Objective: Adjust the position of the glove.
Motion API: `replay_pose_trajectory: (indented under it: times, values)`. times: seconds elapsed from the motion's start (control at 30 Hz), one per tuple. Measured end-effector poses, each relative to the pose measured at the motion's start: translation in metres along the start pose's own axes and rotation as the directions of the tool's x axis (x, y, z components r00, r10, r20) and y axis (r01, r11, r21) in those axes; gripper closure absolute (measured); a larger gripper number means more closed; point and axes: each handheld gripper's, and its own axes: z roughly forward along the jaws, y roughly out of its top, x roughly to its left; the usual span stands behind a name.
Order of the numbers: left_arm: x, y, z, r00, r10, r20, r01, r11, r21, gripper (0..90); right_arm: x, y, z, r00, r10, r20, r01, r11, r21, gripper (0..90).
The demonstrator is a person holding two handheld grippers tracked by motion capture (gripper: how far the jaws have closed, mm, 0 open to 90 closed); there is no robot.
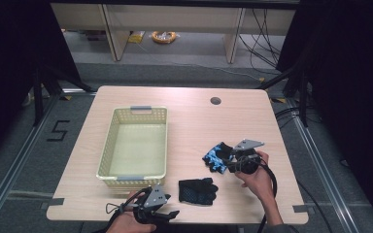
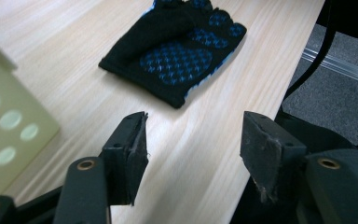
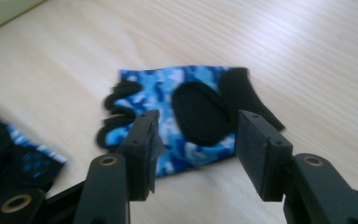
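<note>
Left gripper (image 1: 171, 214) at the table's (image 1: 189, 121) near edge, jaws spread, empty, aimed at the black glove (image 1: 197, 190) lying flat just beyond it. Right gripper (image 1: 227, 156) farther right, jaws spread, low over the blue glove (image 1: 215, 156), nothing pinched; contact unclear. The two gloves lie apart. Basket (image 1: 106, 150) left of both, farther back.
</note>
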Motion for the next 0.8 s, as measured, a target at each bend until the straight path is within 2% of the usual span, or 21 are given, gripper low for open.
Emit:
replay_pose_trajectory:
  times: [0.03, 0.07, 0.1, 0.13, 0.17, 0.2, 0.23, 0.27, 0.3, 0.33, 0.37, 0.4, 0.43, 0.47, 0.5, 0.63, 0.67, 0.7, 0.73, 0.77, 0.8]
  values:
    - [0.0, 0.0, 0.0, 1.0, 0.0, 0.0, 0.0, 1.0, 0.0, 40.0, 0.0, 0.0, 0.0, 1.0, 0.0, 0.0, 0.0, 1.0, 0.0, 50.8]
    - [0.0, -0.003, -0.002, 1.0, -0.009, 0.002, 0.009, 0.9999, 0.006, 39.5, -0.006, 0.0, 0.002, 0.9964, 0.077, 0.036, -0.078, 0.997, 0.026, 50.8]
    - [0.0, -0.003, -0.002, 1.0, -0.009, 0.002, 0.009, 0.9999, 0.006, 39.5, -0.006, 0.0, 0.002, 0.9964, 0.077, 0.036, -0.078, 0.997, 0.026, 50.8]
    - [0.0, -0.004, -0.003, 0.9999, -0.013, 0.009, 0.013, 0.9999, 0.003, 39.5, -0.01, -0.001, 0.006, 0.9841, 0.158, 0.08, -0.162, 0.986, 0.048, 49.5]
    - [0.0, -0.005, -0.003, 0.9997, -0.024, 0.007, 0.024, 0.9997, 0.003, 39.4, -0.011, -0.001, 0.007, 0.9772, 0.191, 0.093, -0.196, 0.979, 0.052, 49.0]
    - [0.0, -0.006, -0.004, 0.9998, -0.018, 0.002, 0.018, 0.9998, 0.006, 39.4, -0.011, -0.001, 0.007, 0.9772, 0.191, 0.093, -0.196, 0.979, 0.052, 49.0]
    - [0.0, -0.006, -0.005, 0.9999, -0.01, 0.009, 0.01, 0.9999, 0.002, 39.4, -0.013, -0.001, 0.008, 0.9689, 0.224, 0.106, -0.23, 0.972, 0.046, 48.4]
    - [0.001, -0.006, -0.006, 1.0, 0.004, 0.003, -0.004, 1.0, -0.001, 39.4, -0.014, 0.0, 0.01, 0.9465, 0.299, 0.123, -0.304, 0.952, 0.025, 47.5]
    - [0.001, -0.006, -0.007, 0.9999, -0.01, 0.003, 0.01, 0.9999, -0.001, 39.4, -0.014, 0.0, 0.01, 0.9465, 0.299, 0.123, -0.304, 0.952, 0.025, 47.5]
    - [0.0, -0.006, -0.007, 0.9998, -0.015, 0.009, 0.016, 0.9995, -0.028, 39.4, -0.014, 0.001, 0.012, 0.9401, 0.314, 0.132, -0.32, 0.947, 0.025, 47.5]
    - [0.0, -0.006, -0.007, 0.9998, -0.015, 0.009, 0.016, 0.9995, -0.028, 39.4, -0.014, 0.001, 0.012, 0.9401, 0.314, 0.132, -0.32, 0.947, 0.025, 47.5]
    - [-0.001, -0.006, -0.008, 0.9992, -0.039, 0.011, 0.04, 0.9988, -0.03, 39.4, -0.009, 0.004, 0.015, 0.9302, 0.343, 0.132, -0.347, 0.938, 0.009, 47.7]
    - [0.001, -0.006, -0.01, 0.9998, -0.018, 0.01, 0.018, 0.9998, -0.008, 39.3, -0.008, 0.004, 0.017, 0.925, 0.353, 0.142, -0.357, 0.934, 0.008, 47.7]
    - [0.001, -0.006, -0.01, 0.9998, -0.018, 0.01, 0.018, 0.9998, -0.008, 39.2, -0.008, 0.004, 0.017, 0.925, 0.353, 0.142, -0.357, 0.934, 0.008, 47.7]
    - [0.0, -0.007, -0.011, 0.9997, -0.021, 0.014, 0.022, 0.9997, -0.014, 39.2, -0.005, 0.005, 0.021, 0.912, 0.385, 0.141, -0.391, 0.92, 0.012, 47.1]
    - [0.002, -0.008, -0.011, 0.9999, -0.01, 0.004, 0.01, 0.9997, -0.021, 39.3, -0.005, 0.004, 0.026, 0.9066, 0.391, 0.157, -0.4, 0.916, 0.023, 46.0]
    - [0.002, -0.008, -0.012, 0.9997, -0.025, 0.005, 0.025, 0.9996, -0.014, 39.2, -0.001, 0.005, 0.03, 0.8771, 0.45, 0.168, -0.46, 0.887, 0.026, 46.2]
    - [0.002, -0.009, -0.012, 0.9996, -0.027, 0.01, 0.027, 0.9995, -0.017, 39.2, -0.005, 0.001, 0.031, 0.9032, 0.395, 0.169, -0.404, 0.914, 0.027, 46.2]
    - [0.001, -0.008, -0.012, 0.9994, -0.032, 0.011, 0.032, 0.9992, -0.021, 39.2, -0.004, 0.002, 0.032, 0.8962, 0.408, 0.175, -0.42, 0.907, 0.036, 46.7]
    - [0.001, -0.008, -0.012, 0.9994, -0.032, 0.011, 0.032, 0.9992, -0.021, 39.2, -0.004, 0.002, 0.032, 0.8962, 0.408, 0.175, -0.42, 0.907, 0.036, 46.7]
    - [0.003, -0.008, -0.012, 0.9998, -0.019, 0.008, 0.019, 0.9993, -0.031, 39.1, -0.004, 0.002, 0.035, 0.9004, 0.394, 0.184, -0.408, 0.912, 0.041, 48.2]
